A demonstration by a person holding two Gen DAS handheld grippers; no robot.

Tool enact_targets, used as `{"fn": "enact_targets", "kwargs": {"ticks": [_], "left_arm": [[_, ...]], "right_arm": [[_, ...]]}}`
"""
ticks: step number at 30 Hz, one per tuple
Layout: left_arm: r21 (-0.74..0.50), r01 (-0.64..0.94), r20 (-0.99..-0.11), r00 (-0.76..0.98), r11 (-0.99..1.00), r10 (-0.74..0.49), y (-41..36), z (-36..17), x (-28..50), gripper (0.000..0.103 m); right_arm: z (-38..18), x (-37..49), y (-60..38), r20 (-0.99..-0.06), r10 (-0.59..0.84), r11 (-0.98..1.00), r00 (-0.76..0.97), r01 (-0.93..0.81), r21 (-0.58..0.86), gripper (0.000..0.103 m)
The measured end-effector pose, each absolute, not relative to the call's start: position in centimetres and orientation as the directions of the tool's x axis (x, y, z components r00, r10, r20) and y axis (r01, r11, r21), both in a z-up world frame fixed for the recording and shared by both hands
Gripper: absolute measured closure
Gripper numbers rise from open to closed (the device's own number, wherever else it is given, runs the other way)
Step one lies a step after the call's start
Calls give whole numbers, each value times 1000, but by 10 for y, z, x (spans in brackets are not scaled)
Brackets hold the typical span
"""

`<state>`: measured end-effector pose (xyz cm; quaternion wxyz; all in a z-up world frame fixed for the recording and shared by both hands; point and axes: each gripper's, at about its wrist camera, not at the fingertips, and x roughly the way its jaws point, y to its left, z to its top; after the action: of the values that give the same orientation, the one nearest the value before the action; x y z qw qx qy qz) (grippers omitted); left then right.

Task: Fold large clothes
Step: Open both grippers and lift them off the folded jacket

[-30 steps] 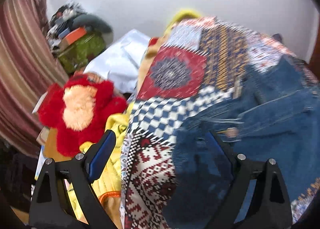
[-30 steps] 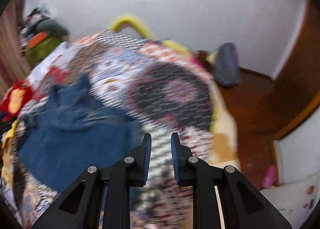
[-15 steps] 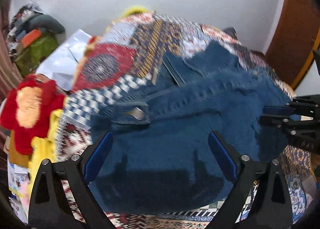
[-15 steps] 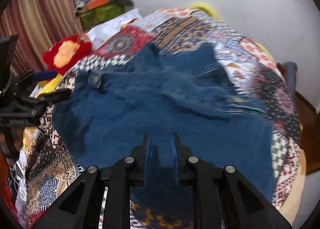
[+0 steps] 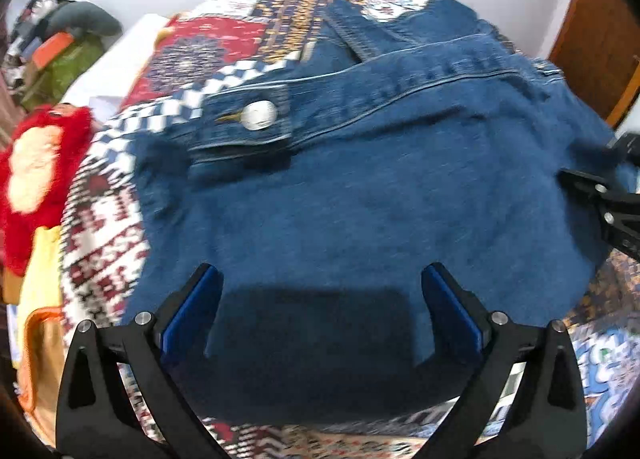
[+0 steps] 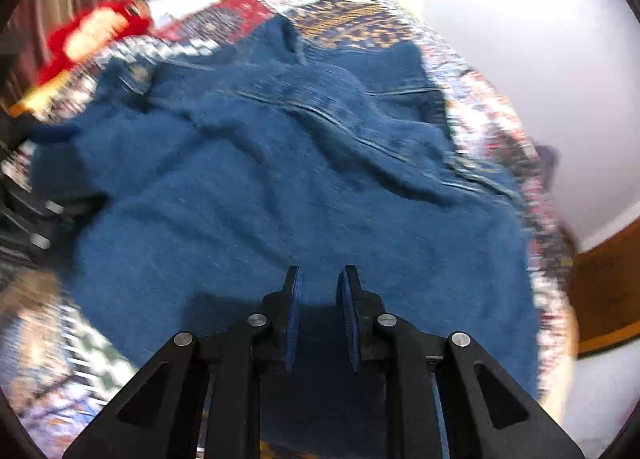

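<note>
A blue denim jacket (image 5: 360,187) lies spread on a patchwork bedspread (image 5: 224,47), with a buttoned tab and its silver button (image 5: 259,115) at the upper left. My left gripper (image 5: 322,299) is wide open just above the jacket's near edge, holding nothing. In the right wrist view the jacket (image 6: 280,187) fills the middle. My right gripper (image 6: 320,291) hovers over its near hem with the jaws a narrow gap apart and nothing between them. The right gripper also shows at the right edge of the left wrist view (image 5: 608,211).
A red and cream plush toy (image 5: 36,179) and yellow cloth (image 5: 40,299) lie left of the bed. A pile of bags and clothes (image 5: 60,55) stands by the wall. A wooden door (image 5: 600,31) is at the right. A white wall is behind.
Both grippers have swung over the jacket and moved closer to it. The left stays wide open and the right keeps its narrow gap. The jacket now fills both views.
</note>
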<state>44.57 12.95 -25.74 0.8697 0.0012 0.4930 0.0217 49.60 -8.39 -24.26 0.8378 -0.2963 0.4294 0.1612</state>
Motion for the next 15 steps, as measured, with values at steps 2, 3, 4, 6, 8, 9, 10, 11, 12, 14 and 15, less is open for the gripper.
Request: {"fn": "enact_targets", "kwargs": {"ticks": [2, 3, 4, 6, 8, 9, 10, 11, 12, 14, 15], "left_arm": [[42, -59, -859, 508, 997, 66, 136, -259, 438, 0], [20, -71, -863, 502, 997, 53, 142, -261, 434, 0], [-9, -81, -866, 498, 997, 32, 148, -261, 429, 0], [-16, -106, -867, 497, 994, 39, 156, -261, 420, 0], [62, -131, -859, 498, 989, 120, 159, -259, 412, 0], [84, -135, -855, 499, 987, 141, 161, -258, 408, 0], [71, -135, -856, 500, 988, 130, 164, -257, 403, 0], [56, -139, -859, 498, 989, 118, 170, -256, 400, 0], [53, -155, -860, 496, 987, 124, 175, -255, 397, 0], [67, -183, -853, 499, 981, 152, 181, -252, 390, 0], [73, -200, -849, 501, 977, 166, 185, -249, 384, 0]], "right_arm": [[-242, 494, -95, -762, -49, 768, 646, -463, -442, 6], [-243, 496, -104, -778, -30, 780, 628, -471, -411, 6], [-242, 500, -115, -806, -2, 802, 592, -481, -355, 6], [-239, 506, -139, -839, 37, 850, 543, -459, -260, 6], [-237, 510, -161, -850, 44, 872, 524, -435, -224, 6], [-234, 511, -171, -855, 65, 883, 515, -429, -192, 6], [-232, 510, -180, -860, 84, 893, 503, -421, -159, 6], [-230, 511, -192, -865, 79, 906, 496, -398, -145, 6], [-228, 512, -202, -865, 74, 911, 497, -387, -144, 6], [-226, 510, -220, -861, 59, 923, 505, -357, -146, 6], [-225, 510, -228, -863, 60, 931, 502, -341, -134, 6]]}}
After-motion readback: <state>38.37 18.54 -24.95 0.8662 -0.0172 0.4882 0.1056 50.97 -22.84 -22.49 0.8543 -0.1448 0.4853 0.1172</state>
